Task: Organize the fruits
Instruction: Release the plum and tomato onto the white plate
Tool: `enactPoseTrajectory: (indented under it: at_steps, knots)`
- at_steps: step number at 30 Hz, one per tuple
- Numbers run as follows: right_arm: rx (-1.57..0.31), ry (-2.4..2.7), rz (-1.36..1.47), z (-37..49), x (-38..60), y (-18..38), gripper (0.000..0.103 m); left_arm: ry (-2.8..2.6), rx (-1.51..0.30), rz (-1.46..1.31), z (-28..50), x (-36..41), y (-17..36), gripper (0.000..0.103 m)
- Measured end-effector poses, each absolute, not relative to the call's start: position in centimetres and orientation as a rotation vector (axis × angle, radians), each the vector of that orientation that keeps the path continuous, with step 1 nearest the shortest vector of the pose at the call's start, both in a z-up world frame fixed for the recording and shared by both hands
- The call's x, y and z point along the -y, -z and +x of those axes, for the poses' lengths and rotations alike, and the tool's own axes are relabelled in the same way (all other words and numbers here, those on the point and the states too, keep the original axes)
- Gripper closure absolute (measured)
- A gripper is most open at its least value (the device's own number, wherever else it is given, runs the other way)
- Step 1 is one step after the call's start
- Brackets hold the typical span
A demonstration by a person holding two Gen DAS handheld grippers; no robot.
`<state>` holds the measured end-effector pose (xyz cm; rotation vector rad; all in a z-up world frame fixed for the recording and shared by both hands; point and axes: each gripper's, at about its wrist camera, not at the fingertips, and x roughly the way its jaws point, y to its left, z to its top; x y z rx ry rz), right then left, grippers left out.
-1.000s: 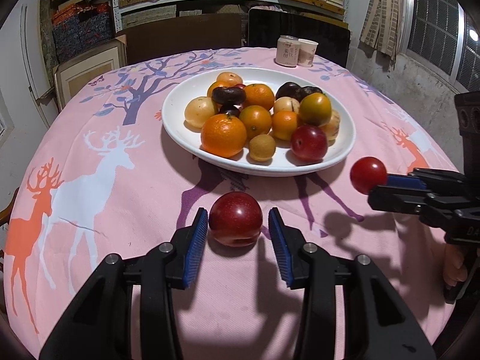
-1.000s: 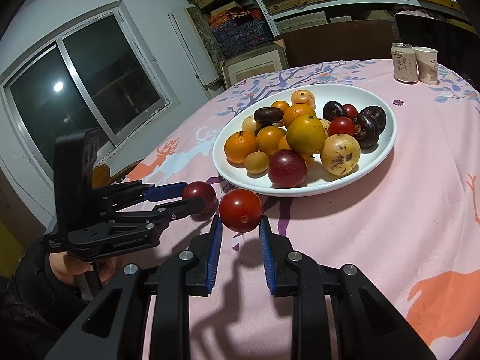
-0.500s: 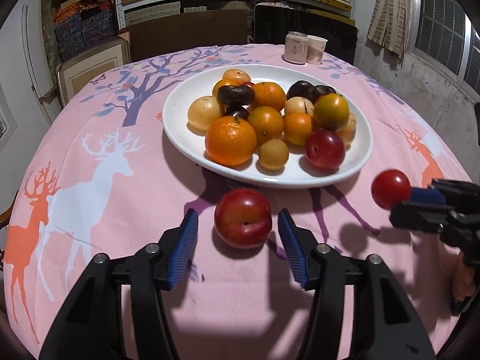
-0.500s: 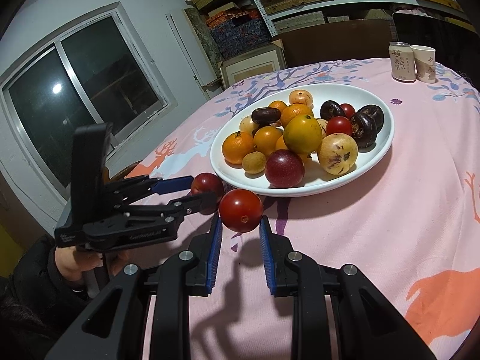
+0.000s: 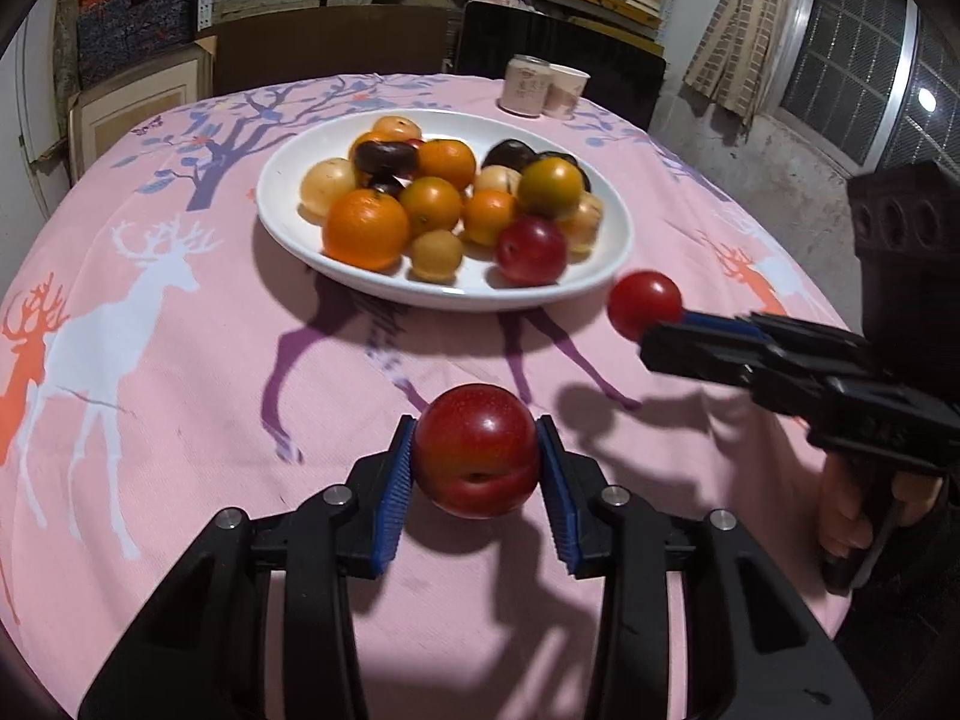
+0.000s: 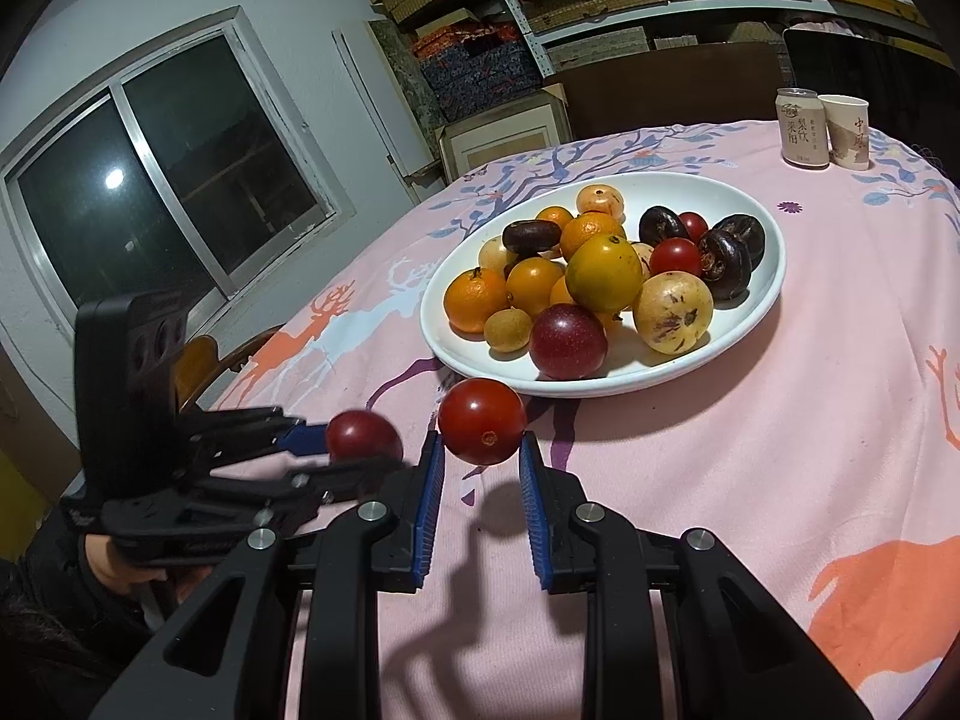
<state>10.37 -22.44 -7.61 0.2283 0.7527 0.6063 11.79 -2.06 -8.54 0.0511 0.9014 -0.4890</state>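
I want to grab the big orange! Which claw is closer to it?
Left, probably. The left claw sits in front of the big orange; the right claw sits off to its right, beside the plate.

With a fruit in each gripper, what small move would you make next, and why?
Probably carry the left gripper forward to the plate. Its pads are shut on the plum, which looks lifted off the cloth, and the right gripper holds the tomato near the rim, so both seem bound for the plate.
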Motion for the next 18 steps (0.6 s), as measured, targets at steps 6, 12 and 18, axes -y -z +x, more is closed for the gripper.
enactPoseTrajectory:
  at_steps: [6, 12, 18]
  knots:
    - [-0.742, -0.561, 0.211, 10.8, 22.7, 6.7, 0.078, 0.457, -0.868, 0.014, 12.9, 1.3, 6.5, 0.064]
    - [-0.632, -0.489, 0.140, 12.6, 23.0, 2.4, 0.078, 0.477, -0.794, -0.005, 16.9, 2.8, 2.3, 0.064]
    - [-0.593, -0.394, 0.082, 17.6, 23.0, 0.4, 0.078, 0.436, -0.818, 0.019, 22.1, 5.0, 2.7, 0.064]
